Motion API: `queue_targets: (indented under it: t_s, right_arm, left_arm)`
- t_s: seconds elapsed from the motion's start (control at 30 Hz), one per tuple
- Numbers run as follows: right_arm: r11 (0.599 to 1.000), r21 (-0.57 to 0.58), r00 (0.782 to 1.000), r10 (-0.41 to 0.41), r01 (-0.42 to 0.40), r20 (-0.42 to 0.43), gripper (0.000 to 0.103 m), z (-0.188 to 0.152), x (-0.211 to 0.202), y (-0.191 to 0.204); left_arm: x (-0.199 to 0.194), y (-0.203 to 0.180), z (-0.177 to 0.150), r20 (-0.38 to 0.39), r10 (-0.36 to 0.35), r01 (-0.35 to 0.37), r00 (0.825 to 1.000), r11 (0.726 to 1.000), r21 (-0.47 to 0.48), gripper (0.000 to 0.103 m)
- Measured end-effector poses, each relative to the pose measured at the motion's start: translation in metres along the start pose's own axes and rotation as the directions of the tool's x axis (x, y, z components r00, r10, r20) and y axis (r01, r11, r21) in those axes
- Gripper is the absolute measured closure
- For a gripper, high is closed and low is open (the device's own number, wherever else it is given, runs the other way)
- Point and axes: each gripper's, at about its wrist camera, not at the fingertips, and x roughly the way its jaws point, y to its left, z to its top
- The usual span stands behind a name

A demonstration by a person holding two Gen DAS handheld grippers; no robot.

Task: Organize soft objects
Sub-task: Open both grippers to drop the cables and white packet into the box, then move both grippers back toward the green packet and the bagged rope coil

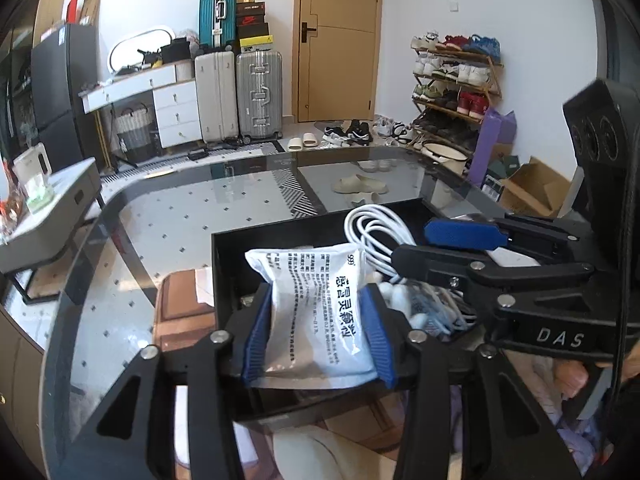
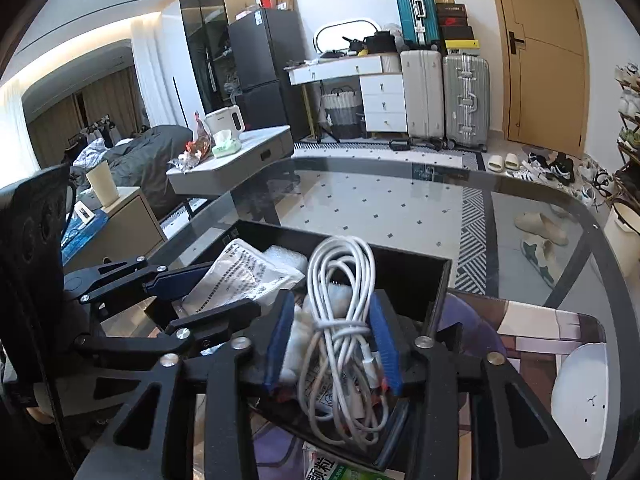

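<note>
- Glass desk (image 1: 168,216) carried black tray (image 1: 280,240) at 6 o'clock.
- Left tongs (image 1: 318,330) narrow, pads flanking white packet (image 1: 316,304) over tray; grip unclear.
- Right tongs (image 2: 334,344) narrow around cable coil (image 2: 344,304), maybe loose.
- Best: open fully, lift straight up, avoid snagging loops.

Your right tool (image 2: 334,344) straddles a coiled white cable (image 2: 344,312) in a black tray (image 2: 408,276) on the glass table (image 2: 400,200). Your left tool (image 2: 192,300) brackets a white sachet (image 2: 240,280) beside it.
</note>
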Motion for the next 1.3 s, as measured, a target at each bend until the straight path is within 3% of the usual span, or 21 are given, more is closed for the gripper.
queue_targets:
  t_s: [0.03, 0.13, 0.2, 0.23, 0.33, 0.37, 0.83, 1.3]
  right_arm:
    - [1.000, 0.003, 1.000, -0.003, 0.003, 0.009, 0.053, 0.000, -0.004, -0.002]
    - [1.000, 0.007, 0.999, -0.017, 0.017, 0.030, 0.041, 0.001, -0.016, -0.006]
    - [1.000, 0.014, 0.999, -0.023, 0.022, 0.044, 0.018, -0.001, -0.026, -0.010]
    - [1.000, 0.022, 0.998, -0.019, 0.018, 0.054, 0.014, -0.002, -0.032, -0.012]
    - [0.999, 0.032, 0.997, -0.017, 0.014, 0.070, 0.003, -0.005, -0.049, -0.015]
    - [0.999, 0.031, 0.997, -0.025, 0.023, 0.069, 0.001, -0.006, -0.054, -0.014]
    - [0.994, 0.076, 0.996, -0.085, 0.084, 0.010, 0.001, -0.045, -0.091, -0.012]
    - [0.988, 0.121, 0.994, -0.085, 0.093, -0.072, 0.000, -0.070, -0.081, -0.009]
  left_arm:
    - [-0.003, 0.001, -0.001, 0.004, 0.000, 0.000, 1.000, 1.000, -0.009, 0.043]
    - [-0.012, 0.004, -0.003, 0.017, 0.002, -0.002, 1.000, 1.000, -0.026, 0.039]
    - [-0.018, 0.007, -0.005, 0.021, -0.012, 0.013, 1.000, 0.999, -0.036, 0.037]
    - [-0.020, 0.006, -0.006, 0.024, -0.018, 0.019, 1.000, 0.999, -0.036, 0.032]
    - [-0.033, 0.003, -0.010, 0.047, 0.009, -0.008, 0.999, 1.000, -0.022, 0.000]
    - [-0.038, 0.002, -0.011, 0.065, 0.036, -0.035, 0.997, 0.999, -0.023, 0.000]
    - [-0.067, 0.005, -0.031, 0.067, 0.066, -0.064, 0.996, 0.997, -0.038, 0.000]
    - [-0.070, -0.003, -0.056, 0.050, 0.093, -0.090, 0.994, 0.994, -0.054, 0.000]
